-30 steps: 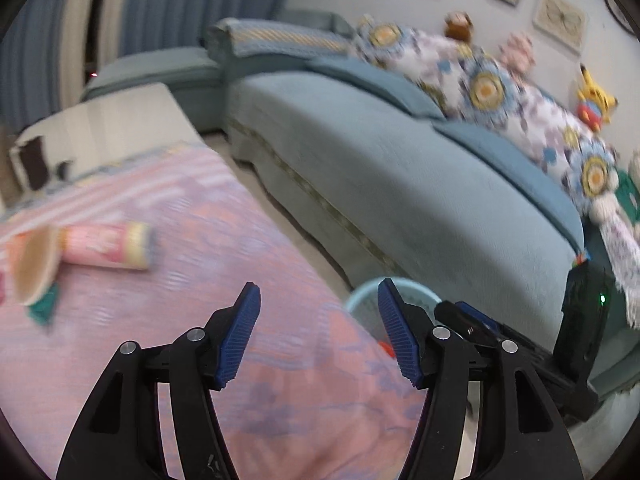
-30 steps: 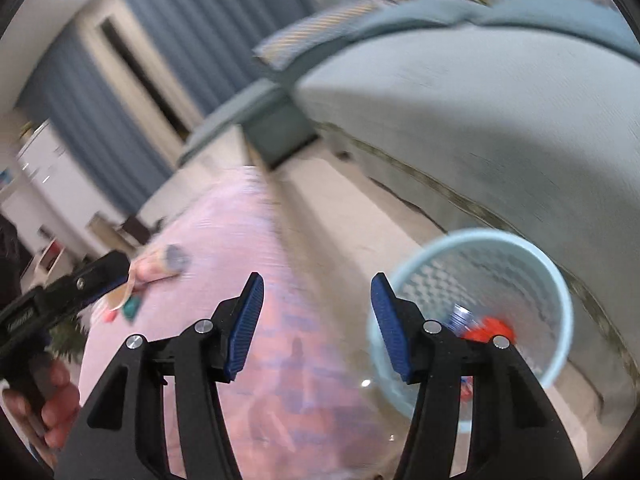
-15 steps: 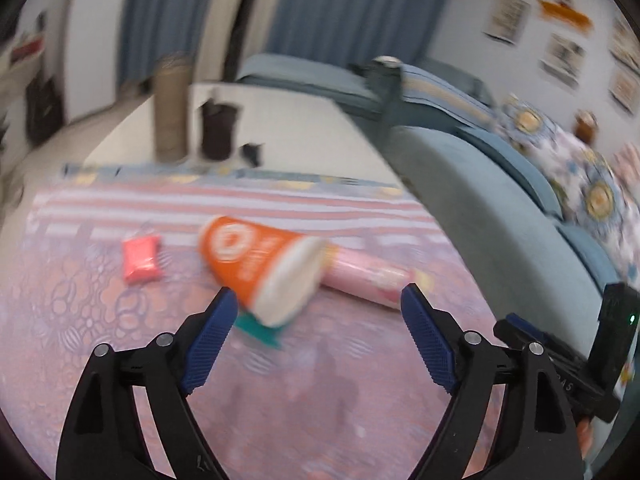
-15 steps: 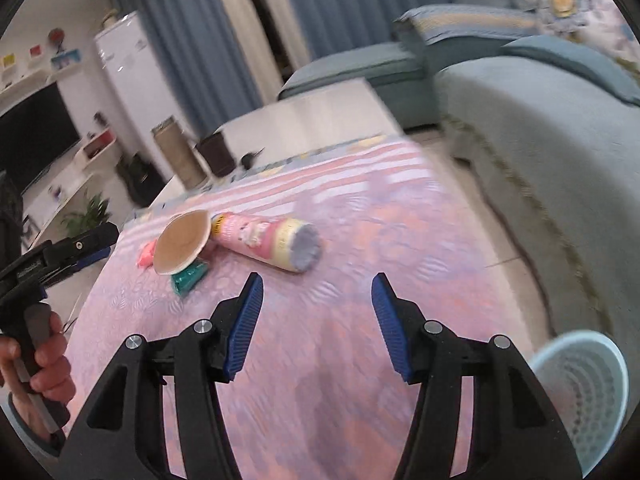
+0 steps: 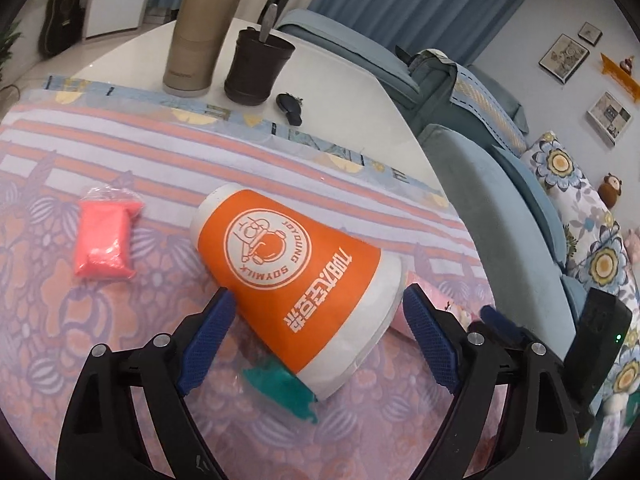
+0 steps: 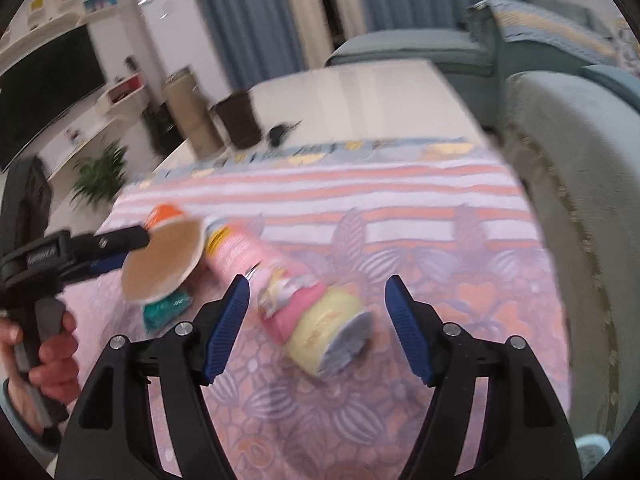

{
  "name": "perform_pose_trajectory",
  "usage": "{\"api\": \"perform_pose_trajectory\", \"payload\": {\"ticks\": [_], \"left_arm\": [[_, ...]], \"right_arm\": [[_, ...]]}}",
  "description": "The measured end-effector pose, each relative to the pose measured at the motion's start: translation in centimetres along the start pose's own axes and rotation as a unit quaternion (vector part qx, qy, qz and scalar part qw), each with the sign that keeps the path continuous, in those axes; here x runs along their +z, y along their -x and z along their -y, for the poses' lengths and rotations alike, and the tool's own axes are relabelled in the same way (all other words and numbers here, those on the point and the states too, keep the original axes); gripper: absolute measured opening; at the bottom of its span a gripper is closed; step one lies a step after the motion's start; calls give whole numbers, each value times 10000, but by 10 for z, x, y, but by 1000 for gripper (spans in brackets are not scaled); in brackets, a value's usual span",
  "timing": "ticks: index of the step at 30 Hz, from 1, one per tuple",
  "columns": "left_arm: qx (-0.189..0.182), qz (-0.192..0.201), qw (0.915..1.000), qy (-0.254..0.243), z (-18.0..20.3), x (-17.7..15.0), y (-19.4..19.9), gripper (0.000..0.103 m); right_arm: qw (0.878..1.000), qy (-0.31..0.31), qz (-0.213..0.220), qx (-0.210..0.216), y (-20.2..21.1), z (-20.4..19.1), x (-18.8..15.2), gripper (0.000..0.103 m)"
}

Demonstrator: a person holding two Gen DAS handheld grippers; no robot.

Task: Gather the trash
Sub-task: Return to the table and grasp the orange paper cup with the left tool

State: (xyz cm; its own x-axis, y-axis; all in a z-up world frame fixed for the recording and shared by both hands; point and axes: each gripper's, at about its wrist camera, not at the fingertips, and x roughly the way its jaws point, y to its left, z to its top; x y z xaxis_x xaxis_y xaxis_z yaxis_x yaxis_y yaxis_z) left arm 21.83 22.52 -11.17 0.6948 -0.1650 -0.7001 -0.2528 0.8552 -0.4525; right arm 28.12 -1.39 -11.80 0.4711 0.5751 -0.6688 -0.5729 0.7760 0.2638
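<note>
An orange paper soymilk cup (image 5: 304, 280) lies on its side on the pink patterned tablecloth (image 5: 120, 352). My left gripper (image 5: 316, 344) is open, its blue pads on either side of the cup's wide end, not touching. A teal wrapper (image 5: 280, 388) lies under the cup's rim and a pink packet (image 5: 105, 240) lies to the left. A pink and yellow snack tube (image 6: 296, 304) lies on its side beside the cup (image 6: 168, 256). My right gripper (image 6: 318, 330) is open around the tube's near end.
A tan thermos (image 5: 200, 28), a dark cup with a spoon (image 5: 258, 66) and a black key fob (image 5: 290, 108) stand on the bare white table end. A blue sofa (image 5: 500, 200) runs along the right. A light blue basket's rim (image 6: 592, 452) shows at bottom right.
Both grippers swung from the basket and sofa side to the table. The left closed in on the orange cup; the right closed in on the snack tube. Both stayed open.
</note>
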Motion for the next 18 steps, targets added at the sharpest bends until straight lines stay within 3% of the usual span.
{"api": "perform_pose_trajectory", "payload": {"ticks": [3,7,9,13,15,16,17,18], "left_arm": [[-8,-20,10000,9,-3,0,-7,83],[-30,-137,9998,136,-10,0,-14,80],[-70,-170,9996,229,-16,1,-16,80],[-180,-158,9988,425,-28,5,-13,82],[-166,-157,9986,484,-33,6,-13,82],[-83,-148,9988,451,-33,6,-13,81],[82,-145,9992,370,-32,6,-13,77],[231,-123,9993,283,-32,4,-13,53]], "right_arm": [[9995,215,-141,184,-2,-8,-5,66],[9943,489,-305,894,9,-30,-18,65],[9924,614,-372,1000,10,-45,-20,65],[9951,428,-507,735,-8,-56,-9,65],[9967,277,-683,333,-27,-59,-5,65],[9963,177,-810,226,-35,-59,-7,60],[9956,103,-917,186,-42,-58,-8,55],[9952,62,-956,211,-46,-58,-11,51]]}}
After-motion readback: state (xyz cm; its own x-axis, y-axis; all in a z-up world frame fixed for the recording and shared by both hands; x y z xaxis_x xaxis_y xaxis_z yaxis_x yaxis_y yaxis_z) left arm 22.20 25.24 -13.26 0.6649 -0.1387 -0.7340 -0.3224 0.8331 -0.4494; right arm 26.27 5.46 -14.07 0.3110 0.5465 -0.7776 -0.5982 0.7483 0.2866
